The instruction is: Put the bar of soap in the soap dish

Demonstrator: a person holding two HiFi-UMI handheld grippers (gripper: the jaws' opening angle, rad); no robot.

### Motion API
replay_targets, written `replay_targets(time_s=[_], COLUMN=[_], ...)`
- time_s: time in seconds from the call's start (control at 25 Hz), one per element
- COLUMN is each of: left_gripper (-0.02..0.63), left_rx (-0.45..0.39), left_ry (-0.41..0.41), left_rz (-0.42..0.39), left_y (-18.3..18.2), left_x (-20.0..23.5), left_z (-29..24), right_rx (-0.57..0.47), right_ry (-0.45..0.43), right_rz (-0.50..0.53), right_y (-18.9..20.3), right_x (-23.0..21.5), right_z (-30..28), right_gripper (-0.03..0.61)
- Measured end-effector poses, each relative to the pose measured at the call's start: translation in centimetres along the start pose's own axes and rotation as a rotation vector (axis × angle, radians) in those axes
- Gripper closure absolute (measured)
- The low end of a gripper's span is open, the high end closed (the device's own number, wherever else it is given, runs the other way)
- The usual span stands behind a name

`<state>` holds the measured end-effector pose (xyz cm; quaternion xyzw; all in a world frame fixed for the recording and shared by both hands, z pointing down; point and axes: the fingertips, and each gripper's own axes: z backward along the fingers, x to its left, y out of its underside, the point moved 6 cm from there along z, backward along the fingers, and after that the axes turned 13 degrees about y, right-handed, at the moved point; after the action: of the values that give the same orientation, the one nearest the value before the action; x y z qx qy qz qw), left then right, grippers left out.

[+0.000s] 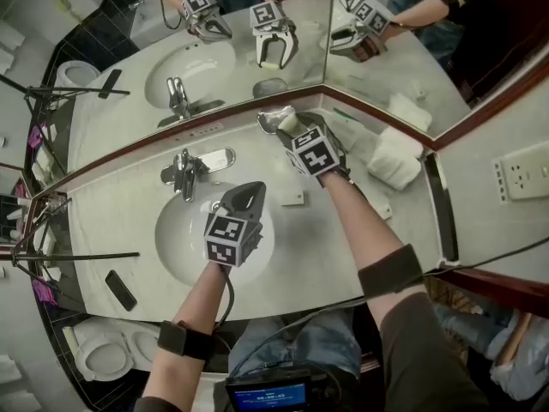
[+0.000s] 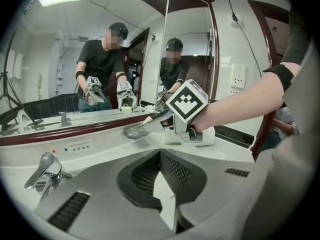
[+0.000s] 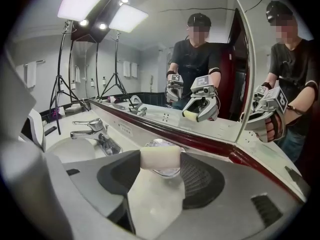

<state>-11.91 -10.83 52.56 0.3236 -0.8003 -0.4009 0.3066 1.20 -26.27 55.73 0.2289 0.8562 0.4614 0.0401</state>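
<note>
A pale bar of soap (image 3: 159,157) sits between the jaws of my right gripper (image 3: 161,165), which is shut on it. Just beyond the soap lies the clear glass soap dish (image 3: 169,172), at the foot of the mirror. In the head view the right gripper (image 1: 288,127) holds the soap (image 1: 286,121) at the edge of the soap dish (image 1: 268,122). My left gripper (image 1: 250,190) hangs over the sink basin (image 1: 176,247), shut and empty. In the left gripper view its jaws (image 2: 166,191) meet, with the dish (image 2: 133,131) and the right gripper's marker cube (image 2: 187,101) ahead.
A chrome faucet (image 1: 184,175) stands behind the basin. Folded white towels (image 1: 395,156) lie right of the dish and a small packet (image 1: 292,198) in front of it. A black phone (image 1: 120,290) rests on the counter's left. The mirror (image 1: 257,24) rises right behind the dish.
</note>
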Motion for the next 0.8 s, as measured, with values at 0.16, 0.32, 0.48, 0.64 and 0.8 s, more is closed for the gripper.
replay_targets(time_s=[0.16,0.32,0.48,0.64,0.8], left_gripper=[0.614,0.614,0.614,0.614,0.614], left_rx=[-0.013,-0.018,-0.019,-0.018,-0.017], left_ry=[0.004,-0.004,-0.006,-0.003,-0.01], left_rz=[0.013,0.026,0.033,0.047,0.054], left_y=[0.9,2.1,2.8,2.8,3.0], left_x=[1.4,2.2,2.6,2.7,3.0], left_z=[-0.7,-0.8,-0.5,0.0,0.5], right_rx=[0.025,0.036,0.061,0.06,0.066], right_ry=[0.012,0.034,0.034,0.039,0.041], right_rz=[0.033,0.083,0.1,0.093,0.096], right_y=[0.0,-0.1,0.5,0.7,0.7], right_x=[0.0,0.0,0.3,0.4,0.5], right_z=[-2.4,-3.7,-4.7,-5.1,-5.1], right_gripper=[0.306,0.305,0.302,0.29,0.282])
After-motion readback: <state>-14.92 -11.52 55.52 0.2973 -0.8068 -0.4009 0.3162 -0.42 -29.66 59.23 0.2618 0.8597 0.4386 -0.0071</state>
